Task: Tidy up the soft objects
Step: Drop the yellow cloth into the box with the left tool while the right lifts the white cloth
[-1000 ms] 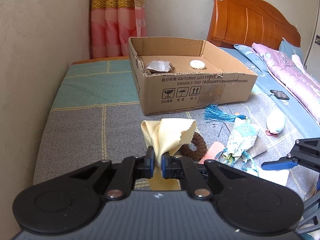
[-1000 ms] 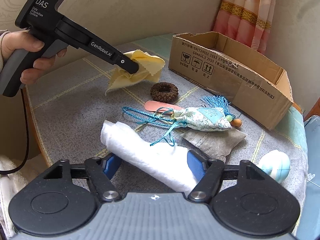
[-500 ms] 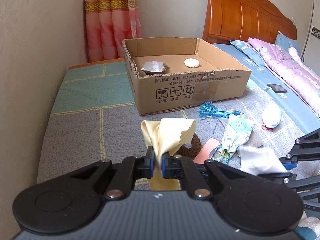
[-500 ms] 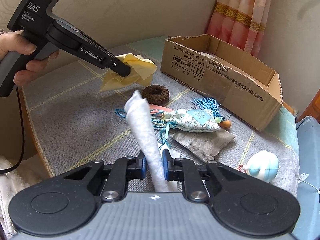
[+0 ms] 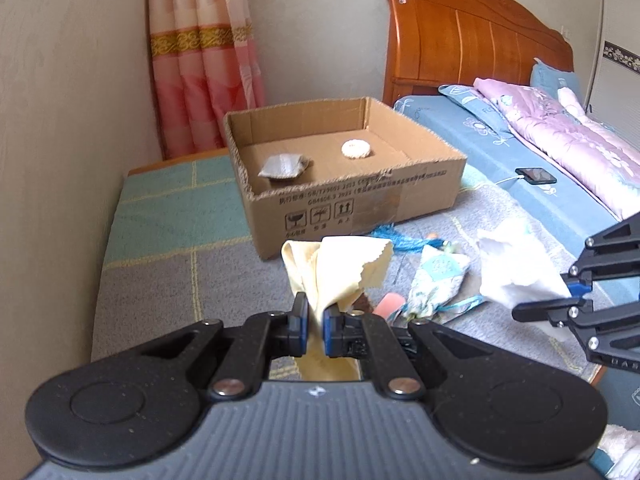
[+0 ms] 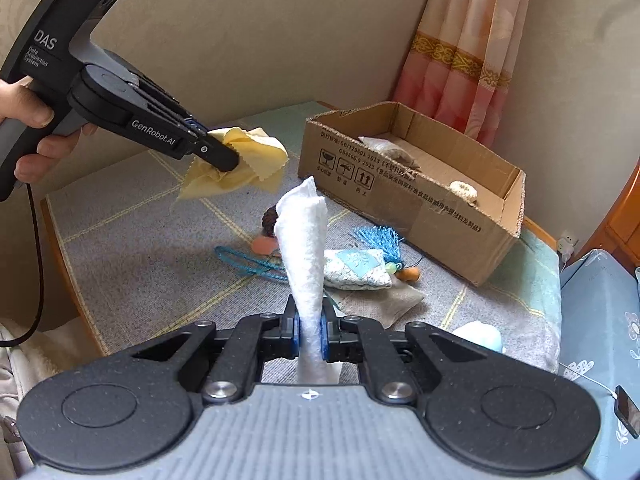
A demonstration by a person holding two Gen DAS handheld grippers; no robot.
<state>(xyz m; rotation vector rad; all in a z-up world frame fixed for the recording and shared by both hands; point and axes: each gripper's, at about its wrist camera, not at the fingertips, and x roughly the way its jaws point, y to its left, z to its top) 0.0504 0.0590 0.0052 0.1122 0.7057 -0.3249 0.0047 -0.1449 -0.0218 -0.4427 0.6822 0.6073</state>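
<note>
My left hand-held gripper (image 5: 315,322) is clamped on the yellow cloth (image 5: 340,268), lifted off the desk (image 5: 160,280). My right hand-held gripper (image 6: 308,334) has just closed on the white cloth (image 6: 304,240), which stands up between its pads. The cardboard box (image 5: 360,204) sits ahead of both.

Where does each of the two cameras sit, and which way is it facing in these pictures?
Left wrist: on the left gripper, shut on the yellow cloth, looking down toward the cardboard box and the bed; the right gripper's fingers enter at right.
Right wrist: on the right gripper, shut on the white cloth, facing the box and curtain; a hand holding the left gripper shows at left.
Shared: box, both cloths, the floral pouch.
</note>
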